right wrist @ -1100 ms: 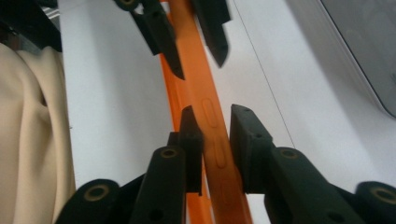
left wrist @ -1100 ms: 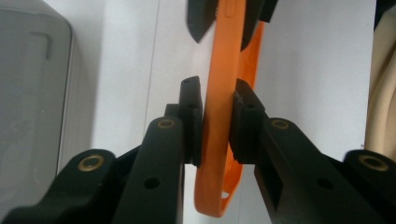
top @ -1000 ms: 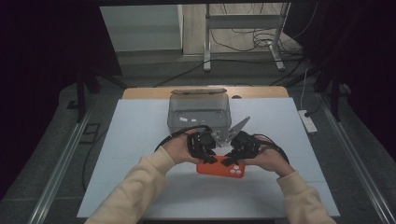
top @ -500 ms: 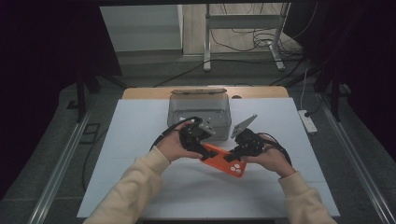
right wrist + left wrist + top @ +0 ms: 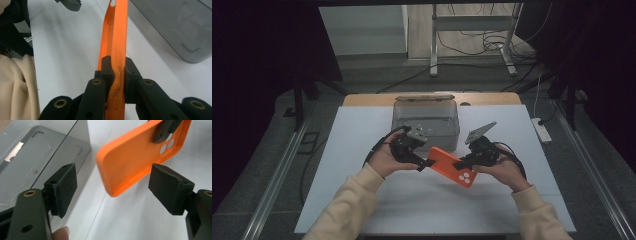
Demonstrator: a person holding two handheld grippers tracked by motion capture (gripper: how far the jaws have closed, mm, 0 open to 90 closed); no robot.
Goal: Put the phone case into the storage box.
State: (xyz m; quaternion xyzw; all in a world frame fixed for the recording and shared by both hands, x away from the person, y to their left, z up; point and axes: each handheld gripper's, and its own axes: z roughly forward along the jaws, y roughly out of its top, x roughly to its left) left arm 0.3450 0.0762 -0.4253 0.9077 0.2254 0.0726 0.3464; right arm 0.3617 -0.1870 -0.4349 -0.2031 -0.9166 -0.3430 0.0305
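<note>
Jaws of the right gripper [image 5: 117, 72] pinch the orange phone case [image 5: 452, 165] near its camera holes, holding it above the white table [image 5: 362, 130]. Left gripper [image 5: 112, 187] has just been opening (pads apart, case end between them untouched), beside the grey box [image 5: 426, 122].

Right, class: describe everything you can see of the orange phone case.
The orange phone case looks like soft matte rubber or silicone, a shallow shell with rounded corners, round camera holes near one end and moulded side buttons. It is lifted off the white table, tilted. The right gripper clamps its edge; the left gripper has just been opening, pads off it.
</note>
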